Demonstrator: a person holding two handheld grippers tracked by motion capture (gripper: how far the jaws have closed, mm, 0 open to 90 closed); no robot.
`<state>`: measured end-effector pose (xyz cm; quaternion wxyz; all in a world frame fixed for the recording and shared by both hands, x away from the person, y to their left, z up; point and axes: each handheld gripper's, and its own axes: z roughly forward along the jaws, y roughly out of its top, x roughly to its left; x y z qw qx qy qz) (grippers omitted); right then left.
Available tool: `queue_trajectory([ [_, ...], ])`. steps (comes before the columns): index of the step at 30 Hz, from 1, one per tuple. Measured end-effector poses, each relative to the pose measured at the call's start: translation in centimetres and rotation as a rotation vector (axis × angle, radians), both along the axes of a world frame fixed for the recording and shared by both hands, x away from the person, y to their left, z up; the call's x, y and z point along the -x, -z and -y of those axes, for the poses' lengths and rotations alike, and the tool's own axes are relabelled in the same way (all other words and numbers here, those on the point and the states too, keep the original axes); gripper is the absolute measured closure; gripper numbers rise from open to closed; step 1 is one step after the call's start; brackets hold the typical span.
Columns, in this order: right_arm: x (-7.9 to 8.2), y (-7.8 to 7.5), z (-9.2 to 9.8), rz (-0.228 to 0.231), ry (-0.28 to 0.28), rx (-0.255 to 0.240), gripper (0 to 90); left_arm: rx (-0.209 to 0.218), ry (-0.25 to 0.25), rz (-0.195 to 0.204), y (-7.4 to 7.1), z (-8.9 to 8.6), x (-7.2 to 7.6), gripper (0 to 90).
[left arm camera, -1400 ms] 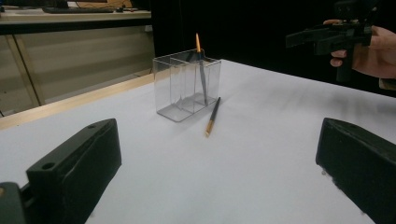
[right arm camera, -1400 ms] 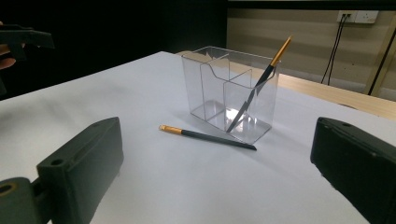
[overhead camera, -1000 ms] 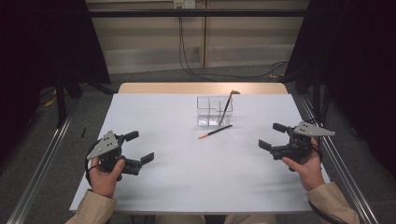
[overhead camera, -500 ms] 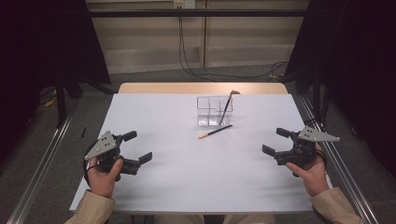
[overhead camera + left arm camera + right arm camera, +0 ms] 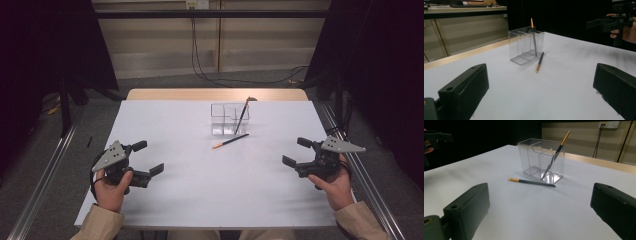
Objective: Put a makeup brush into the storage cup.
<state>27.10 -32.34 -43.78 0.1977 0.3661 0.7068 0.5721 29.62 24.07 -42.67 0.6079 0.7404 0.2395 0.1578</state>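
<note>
A clear plastic holder [image 5: 229, 119] [image 5: 525, 46] [image 5: 541, 161] with compartments stands at the far middle of the white table [image 5: 200, 190]. One dark pencil with an orange end [image 5: 243, 114] [image 5: 555, 155] leans inside it. A second pencil [image 5: 230, 142] [image 5: 539, 62] [image 5: 531, 181] lies flat on the table just in front of the holder. My left gripper [image 5: 148, 158] [image 5: 541, 90] is open near the table's left front, holding nothing. At the right front my right gripper [image 5: 296, 151] [image 5: 539, 212] is open too, with nothing between its jaws.
A bare wooden strip [image 5: 215, 94] runs along the table's far edge. Metal rails [image 5: 45, 175] flank both sides, and cables [image 5: 200, 60] hang on the wall behind. White surface lies between both grippers and the holder.
Both hands have drawn back toward the near edge and slightly outward. The holder and both pencils have not moved.
</note>
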Motion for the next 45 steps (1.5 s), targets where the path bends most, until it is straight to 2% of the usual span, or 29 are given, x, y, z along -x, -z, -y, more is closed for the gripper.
queue_trajectory([
  [10, -0.4, -0.4, -0.5, 0.005, -0.004, -0.006, 1.6, 0.01, -0.009, -0.011, 0.2, -0.4, 0.0, 0.0],
  [14, -0.6, -0.4, -0.8, 0.003, -0.016, 0.005, 1.7, -0.002, -0.002, -0.008, 0.2, -0.3, 0.0, 0.0],
  [26, -2.4, -0.4, -1.6, -0.012, -0.031, 0.015, 1.8, 0.001, -0.002, -0.012, 0.2, -0.1, 0.0, 0.0],
  [45, -4.9, -0.8, -4.3, -0.015, -0.066, 0.02, 2.0, 0.006, -0.002, -0.007, 0.1, -0.1, 0.0, 0.0],
])
